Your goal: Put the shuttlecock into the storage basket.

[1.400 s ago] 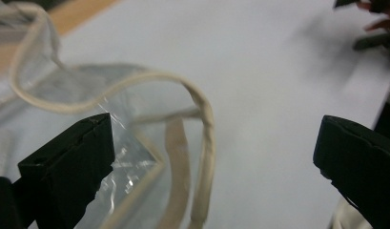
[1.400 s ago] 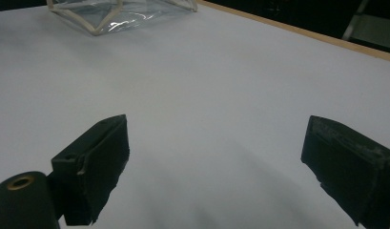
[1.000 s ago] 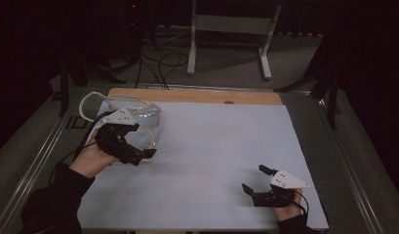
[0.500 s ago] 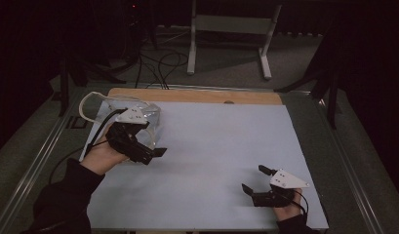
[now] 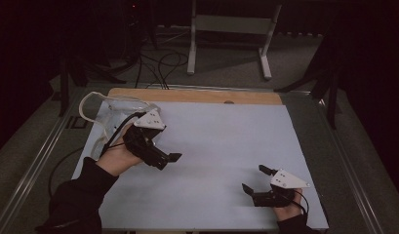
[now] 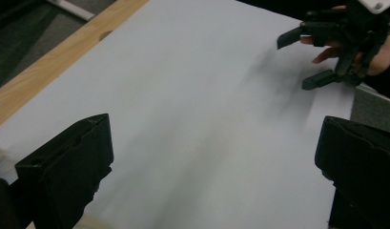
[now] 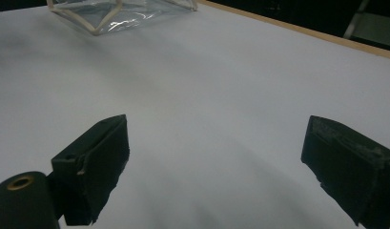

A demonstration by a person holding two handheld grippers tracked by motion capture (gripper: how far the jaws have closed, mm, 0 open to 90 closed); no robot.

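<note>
The person is sitting at the near side of the surface (image 5: 221, 141), which is covered with a white sheet; a strip of bare wood is showing along its far edge. The left gripper (image 5: 165, 158) is hanging over the left part of the sheet, in the person's left hand (image 5: 116, 158), and it is pointing toward the middle. Its jaws are standing wide apart and are holding nothing; in the left gripper view only white sheet is lying between them.

Just behind this gripper, at the far left corner, a clear plastic bag (image 5: 111, 109) with a pale cord-like rim is lying on the surface. In the right gripper view the same bag (image 7: 121, 14) is showing far ahead, well apart from the jaws.

The right gripper (image 5: 258, 183) is resting low near the near right edge, well apart from the left one. Its jaws are also spread wide with nothing in them. In the left gripper view this right gripper (image 6: 304, 59) is appearing farther off, fingers (image 6: 326, 52) wrapped around it.
</note>
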